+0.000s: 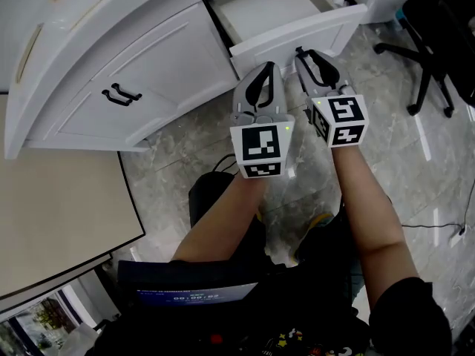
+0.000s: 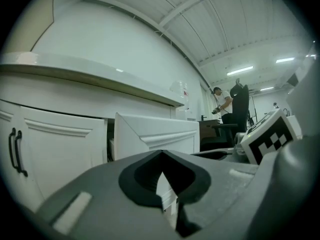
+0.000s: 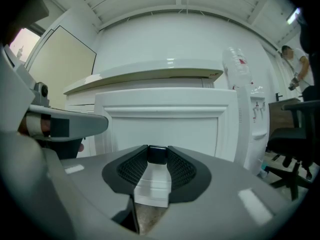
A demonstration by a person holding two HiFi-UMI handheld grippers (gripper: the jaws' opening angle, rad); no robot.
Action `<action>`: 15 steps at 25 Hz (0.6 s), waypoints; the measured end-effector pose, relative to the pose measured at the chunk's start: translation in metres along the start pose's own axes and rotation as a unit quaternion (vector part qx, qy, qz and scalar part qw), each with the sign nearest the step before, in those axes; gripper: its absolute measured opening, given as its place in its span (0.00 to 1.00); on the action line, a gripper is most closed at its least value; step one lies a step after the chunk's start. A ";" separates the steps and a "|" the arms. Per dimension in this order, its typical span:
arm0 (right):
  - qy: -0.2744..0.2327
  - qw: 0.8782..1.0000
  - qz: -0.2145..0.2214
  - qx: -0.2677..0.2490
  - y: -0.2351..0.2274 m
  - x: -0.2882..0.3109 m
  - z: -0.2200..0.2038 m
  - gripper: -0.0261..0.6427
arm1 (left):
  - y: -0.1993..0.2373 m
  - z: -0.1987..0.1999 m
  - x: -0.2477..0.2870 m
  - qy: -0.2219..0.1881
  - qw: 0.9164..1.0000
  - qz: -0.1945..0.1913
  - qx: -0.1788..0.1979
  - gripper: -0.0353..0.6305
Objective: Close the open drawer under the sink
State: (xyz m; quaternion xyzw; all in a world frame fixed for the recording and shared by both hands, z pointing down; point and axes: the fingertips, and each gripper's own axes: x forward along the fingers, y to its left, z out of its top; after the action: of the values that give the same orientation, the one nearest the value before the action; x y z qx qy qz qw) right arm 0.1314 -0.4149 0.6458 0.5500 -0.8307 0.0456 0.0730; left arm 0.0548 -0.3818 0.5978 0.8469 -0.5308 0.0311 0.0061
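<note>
The white drawer (image 1: 297,30) stands pulled out of the sink cabinet at the top right of the head view, its inside empty. Its panelled front (image 3: 165,124) fills the right gripper view and shows beside the cabinet door in the left gripper view (image 2: 155,134). My right gripper (image 1: 300,52) (image 3: 158,150) is shut, tips at the middle of the drawer front. A small black piece sits right at those tips; I cannot tell what it is. My left gripper (image 1: 270,66) (image 2: 161,154) is shut, just left of the right one, below the drawer's left end.
Two cabinet doors with black handles (image 1: 121,95) are left of the drawer. A beige board (image 1: 59,213) lies at the lower left. A black office chair (image 1: 430,43) stands on the marble floor to the right. A water dispenser (image 3: 250,109) stands beyond the drawer. A person (image 2: 222,101) stands far off.
</note>
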 end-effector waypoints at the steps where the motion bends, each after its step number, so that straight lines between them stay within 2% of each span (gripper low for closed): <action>1: -0.003 1.000 -0.001 0.000 0.000 0.000 0.000 0.26 | 0.003 -0.002 0.002 -0.002 1.000 0.001 0.000 0.05; 7: 0.000 1.000 -0.009 -0.001 0.000 0.013 0.002 0.26 | 0.017 -0.006 0.010 -0.010 1.000 0.005 -0.001 0.05; 15: -0.006 1.000 -0.014 -0.003 -0.002 0.064 0.010 0.26 | 0.054 -0.007 0.037 -0.009 1.000 0.017 0.014 0.05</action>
State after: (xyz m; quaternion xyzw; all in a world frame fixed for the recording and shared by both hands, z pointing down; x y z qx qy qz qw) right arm 0.1076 -0.4756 0.6468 0.5619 -0.8233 0.0383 0.0705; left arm 0.0226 -0.4384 0.6056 0.8382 -0.5443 0.0306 -0.0109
